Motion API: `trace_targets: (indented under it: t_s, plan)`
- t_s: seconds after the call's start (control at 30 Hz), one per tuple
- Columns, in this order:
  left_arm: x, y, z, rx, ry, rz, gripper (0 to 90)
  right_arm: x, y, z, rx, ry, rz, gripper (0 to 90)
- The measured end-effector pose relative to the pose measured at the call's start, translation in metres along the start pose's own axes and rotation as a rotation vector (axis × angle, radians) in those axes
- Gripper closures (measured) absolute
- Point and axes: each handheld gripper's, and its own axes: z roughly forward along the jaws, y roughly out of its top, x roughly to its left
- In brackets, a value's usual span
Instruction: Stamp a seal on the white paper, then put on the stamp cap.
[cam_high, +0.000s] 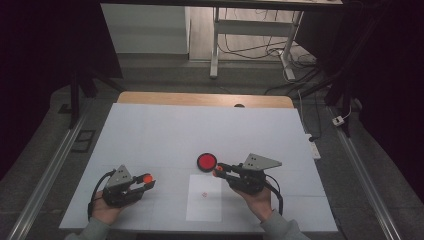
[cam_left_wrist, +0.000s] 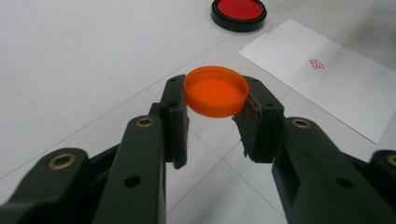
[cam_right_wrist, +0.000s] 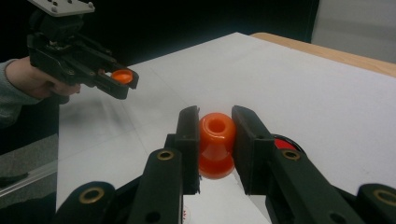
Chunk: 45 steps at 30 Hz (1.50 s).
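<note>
My left gripper (cam_high: 144, 179) hovers low over the table's front left, shut on a shallow orange cap (cam_left_wrist: 216, 91) held by its rim, hollow side up. My right gripper (cam_high: 219, 170) is shut on an orange stamp (cam_right_wrist: 215, 140) with a knob-like body and a hole in its top. It hangs just above the table, beside a round red ink pad in a black case (cam_high: 206, 161). A white sheet of paper (cam_high: 204, 205) lies in front of the pad and bears a small red stamp mark (cam_high: 204, 194).
A white mat (cam_high: 165, 130) covers the wooden table (cam_high: 205, 98). A person's hands and grey sleeves come in from the bottom edge. Beyond the table stand a white desk frame (cam_high: 215, 45), cables on the floor and dark stands at both sides.
</note>
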Motion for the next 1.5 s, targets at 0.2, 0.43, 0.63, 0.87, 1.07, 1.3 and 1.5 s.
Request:
trace_targets:
  t_s: [0.2, 0.43, 0.63, 0.87, 1.07, 1.3, 1.5]
  plan:
    - [0.0, 0.0, 0.001, 0.001, 0.0, 0.002, 64.9, 0.0, 0.004, -0.003, -0.012, -0.005, -0.005, 72.3]
    - [-0.002, 0.002, 0.001, -0.003, -0.002, 0.008, 65.0, -0.002, 0.007, -0.006, -0.027, -0.012, -0.007, 72.3]
    - [-0.005, 0.004, 0.004, -0.001, -0.011, 0.019, 64.9, -0.001, 0.008, -0.008, -0.033, -0.01, -0.009, 72.3]
    - [-0.008, 0.008, 0.009, -0.002, -0.026, 0.022, 64.9, -0.001, 0.008, -0.008, -0.032, -0.01, -0.007, 72.3]
    - [-0.014, 0.014, 0.015, -0.003, -0.039, 0.04, 64.9, -0.001, 0.009, -0.008, -0.034, -0.01, -0.007, 72.3]
    - [-0.016, 0.019, 0.02, -0.005, -0.043, 0.053, 64.9, -0.001, 0.009, -0.009, -0.041, -0.01, -0.006, 72.3]
    - [-0.02, 0.024, 0.024, -0.009, -0.055, 0.066, 64.9, -0.001, 0.011, -0.007, -0.046, -0.002, -0.003, 72.3]
